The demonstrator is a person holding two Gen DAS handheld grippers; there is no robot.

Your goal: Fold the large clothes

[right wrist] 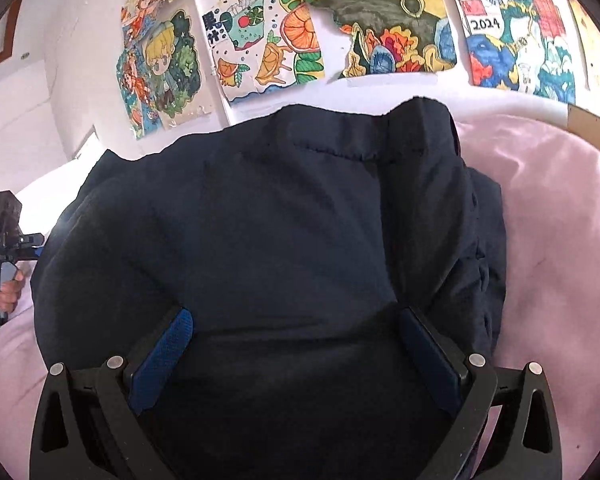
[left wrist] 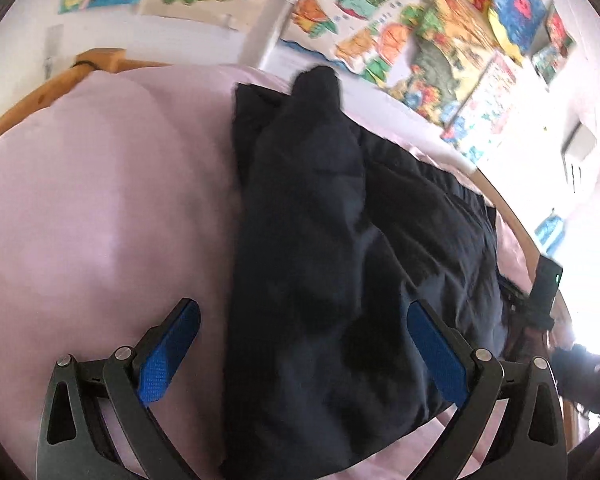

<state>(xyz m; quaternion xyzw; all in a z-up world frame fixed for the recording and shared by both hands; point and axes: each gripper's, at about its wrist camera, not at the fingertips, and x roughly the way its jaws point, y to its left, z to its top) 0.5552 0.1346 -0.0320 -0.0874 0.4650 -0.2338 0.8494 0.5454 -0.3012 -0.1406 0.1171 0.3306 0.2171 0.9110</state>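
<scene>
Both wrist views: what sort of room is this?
Probably a child's bedroom: a dark garment lies on a pink bedsheet edged by a wooden bed frame, with colourful hand-drawn pictures stuck on the white wall.

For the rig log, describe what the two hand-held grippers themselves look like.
Both look alike. The left hand-held gripper has a black frame of triangular cut-out arms joined by silver round pins, and two flat fingers faced with textured blue pads. The right hand-held gripper matches it: black linkages, silver pins, blue pads. No cables or markings show.
</scene>
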